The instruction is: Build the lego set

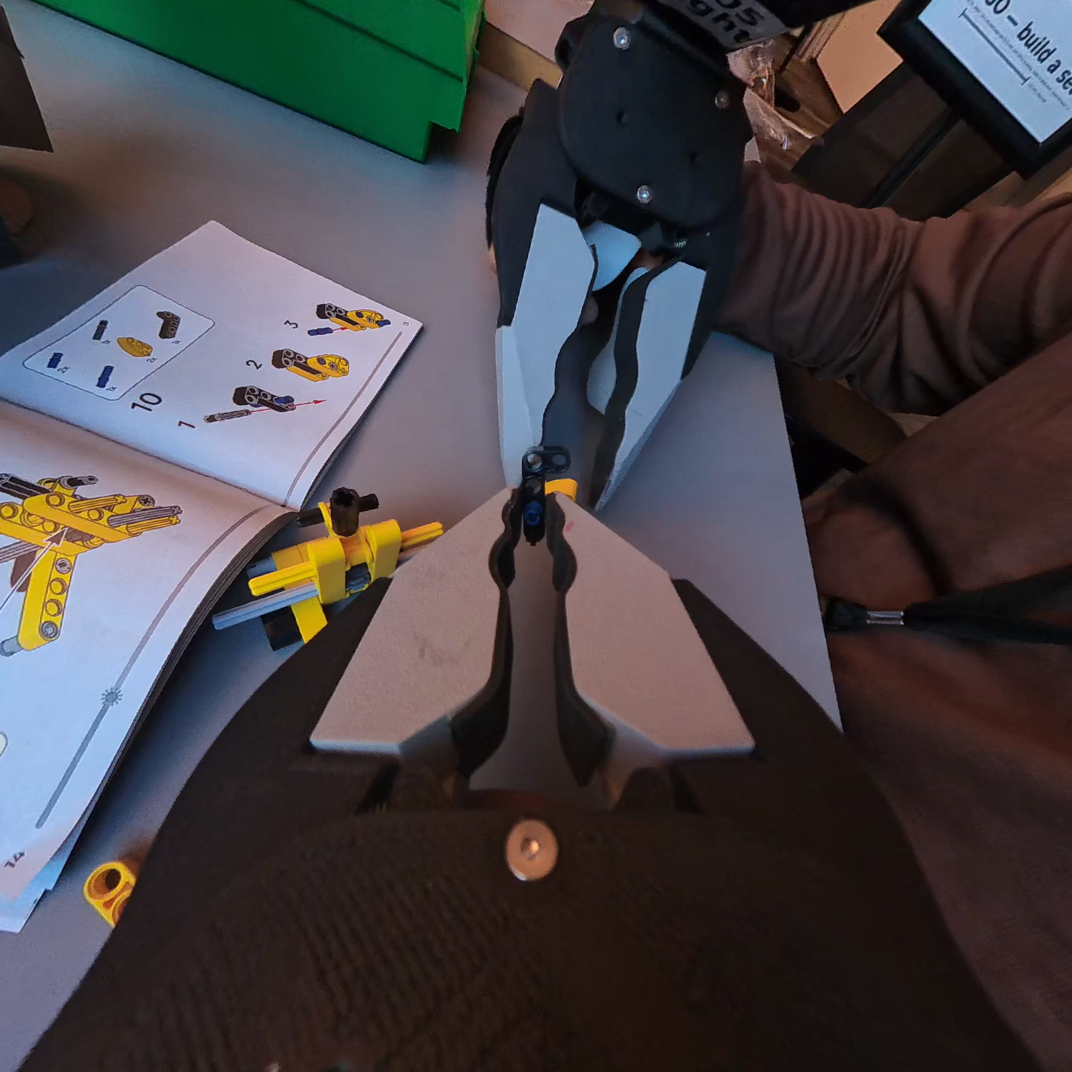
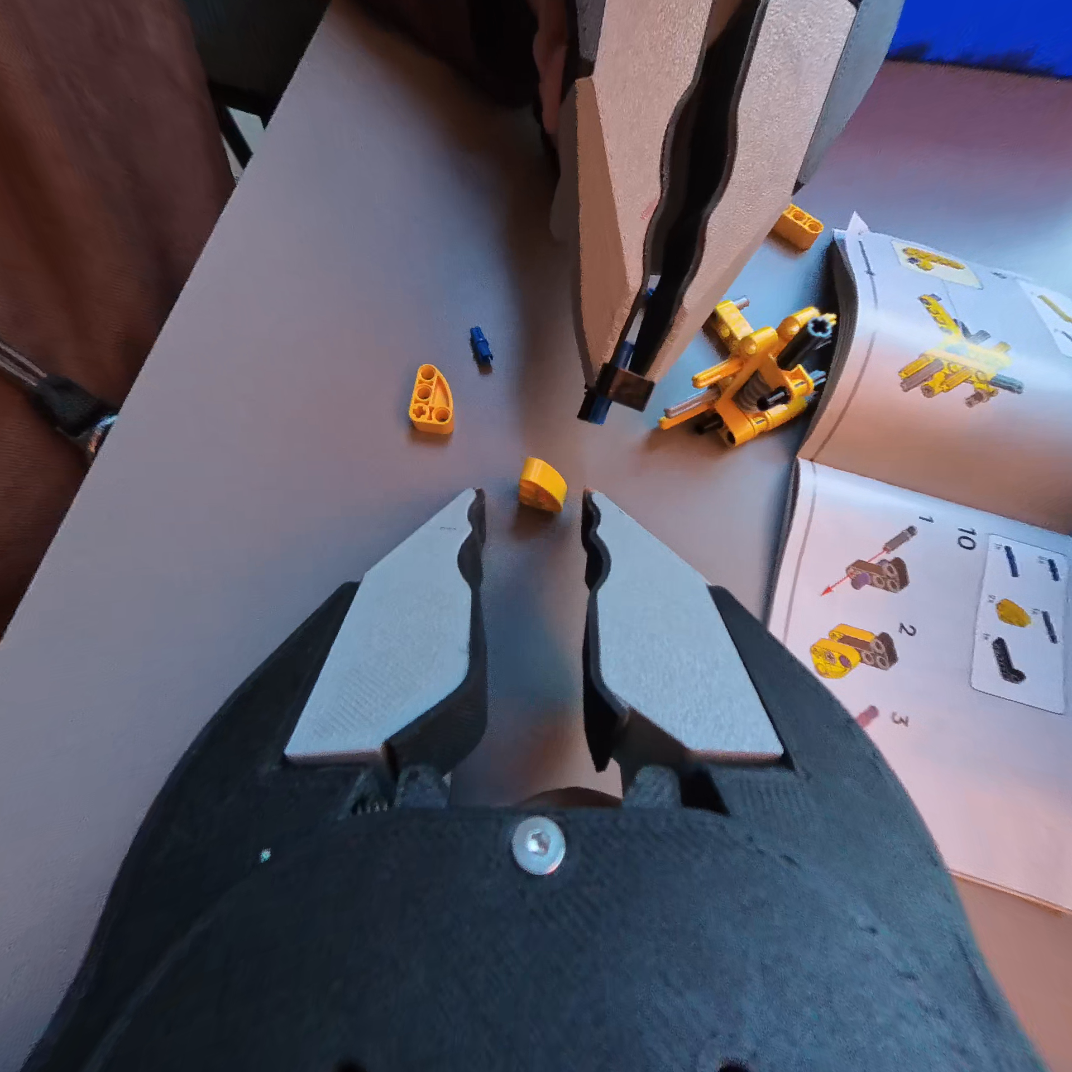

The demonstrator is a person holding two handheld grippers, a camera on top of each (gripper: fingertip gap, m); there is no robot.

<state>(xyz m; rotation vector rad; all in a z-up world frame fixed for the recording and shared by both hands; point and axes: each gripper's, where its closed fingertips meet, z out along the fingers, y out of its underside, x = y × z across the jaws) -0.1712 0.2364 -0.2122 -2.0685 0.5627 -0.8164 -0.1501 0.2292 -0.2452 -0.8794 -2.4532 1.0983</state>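
Note:
My left gripper (image 1: pixel 533 506) is shut on a black L-shaped beam (image 1: pixel 536 464) with a blue pin (image 1: pixel 532 514) in it, and holds it just above the grey table. It also shows in the right wrist view (image 2: pixel 623 394), coming down from the top with the beam (image 2: pixel 629 390). My right gripper (image 2: pixel 532 502) is open and low over the table, with a small yellow curved piece (image 2: pixel 542 484) lying between its fingertips. In the left wrist view the right gripper (image 1: pixel 557 493) faces the left one tip to tip. A second yellow curved piece (image 2: pixel 431 400) and a loose blue pin (image 2: pixel 481 345) lie beyond.
A yellow partly built assembly (image 1: pixel 336 568) (image 2: pixel 754 377) lies against the open instruction booklet (image 1: pixel 220 371) (image 2: pixel 928 406). A small yellow connector (image 1: pixel 110 884) lies near the booklet. A green box (image 1: pixel 348 64) stands at the back. The table edge (image 2: pixel 174 325) and a person's brown sleeve (image 1: pixel 870 301) are close by. The grippers' ends are close to 4 centimeters from one another. The small yellow connector (image 1: pixel 110 884) is about 15 centimeters from both grippers' fingertips. The right camera catches it too, in the right wrist view (image 2: pixel 812 225).

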